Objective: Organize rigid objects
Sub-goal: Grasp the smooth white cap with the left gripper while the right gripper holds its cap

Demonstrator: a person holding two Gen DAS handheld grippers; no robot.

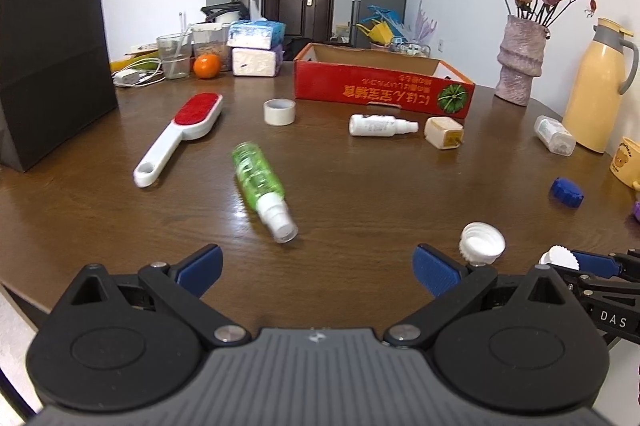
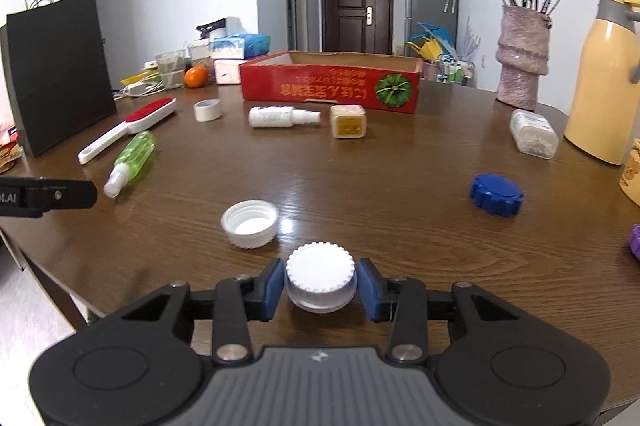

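While the right gripper (image 2: pixel 321 286) is clamping a white ribbed cap (image 2: pixel 320 276) at the wooden table's (image 2: pixel 360 194) near edge, the left gripper (image 1: pixel 318 268) is gaping empty, a green spray bottle (image 1: pixel 259 182) lying beyond and the red cardboard box (image 2: pixel 332 86) sitting farthest.

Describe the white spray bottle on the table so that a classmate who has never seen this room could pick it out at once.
Find the long red cardboard box at the far side of the round wooden table. Just in front of it lies the white spray bottle on its side, nozzle towards a small yellow-topped cube jar. Unlike the green spray bottle further left, it is opaque white.
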